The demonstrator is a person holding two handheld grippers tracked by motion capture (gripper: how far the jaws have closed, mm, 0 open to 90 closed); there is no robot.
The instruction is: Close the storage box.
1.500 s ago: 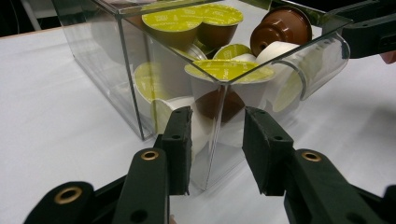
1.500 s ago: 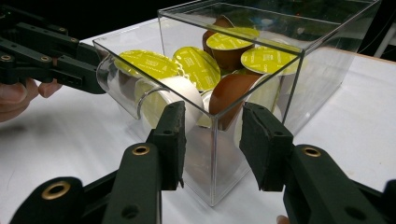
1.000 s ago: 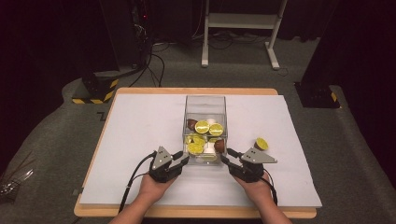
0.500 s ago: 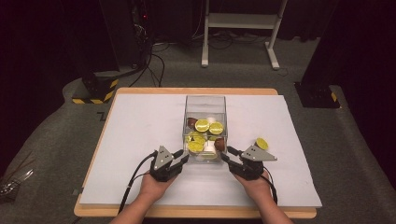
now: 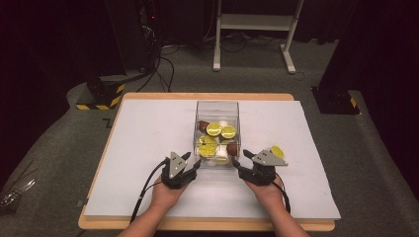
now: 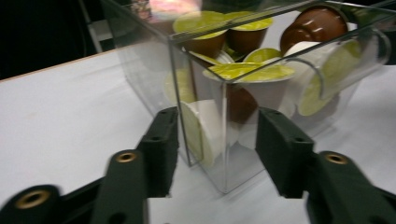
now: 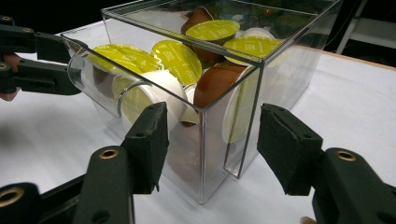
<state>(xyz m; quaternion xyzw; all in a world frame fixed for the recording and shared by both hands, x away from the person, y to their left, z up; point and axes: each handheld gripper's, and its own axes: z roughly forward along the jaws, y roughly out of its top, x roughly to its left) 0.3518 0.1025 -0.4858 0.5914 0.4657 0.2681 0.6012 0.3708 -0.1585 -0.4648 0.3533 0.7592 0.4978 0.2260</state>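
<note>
Clear box (image 5: 217,132): open-topped, transparent hard plastic, straight walls, sharp corners; stands mid-table on the white sheet, just beyond both grippers.
Left gripper (image 5: 196,165): at the box's 7 o'clock corner; jaws have just been opening and stand moderately apart, straddling that corner without pressing on it, one pad outside the side wall, the other before the front wall, as the left gripper view shows (image 6: 217,149).
Right gripper (image 5: 237,165): at the box's 5 o'clock corner; jaws have just been opening, fairly wide, a corner between them, pads clear of the walls (image 7: 212,140).
Step in hand, judged: letting go of the box at its near corners.
Doing it well: open both sides evenly, draw straight back toward 6 o'clock, keep the pads from catching the thin wall edges so the box does not skid or tip.
Capsules (image 5: 214,129): stubby cups, white or brown bodies, glossy yellow-green foil lids; heaped loosely in the box, some on their sides.
Front cut-out (image 7: 95,88): rounded opening in the near wall, a capsule lying in it.
Loose capsule (image 5: 277,151): yellow lid up, on the sheet at the box's 4 o'clock, beside the right gripper.
White sheet (image 5: 148,138): matt, flat, over a wooden table (image 5: 237,96).
</note>
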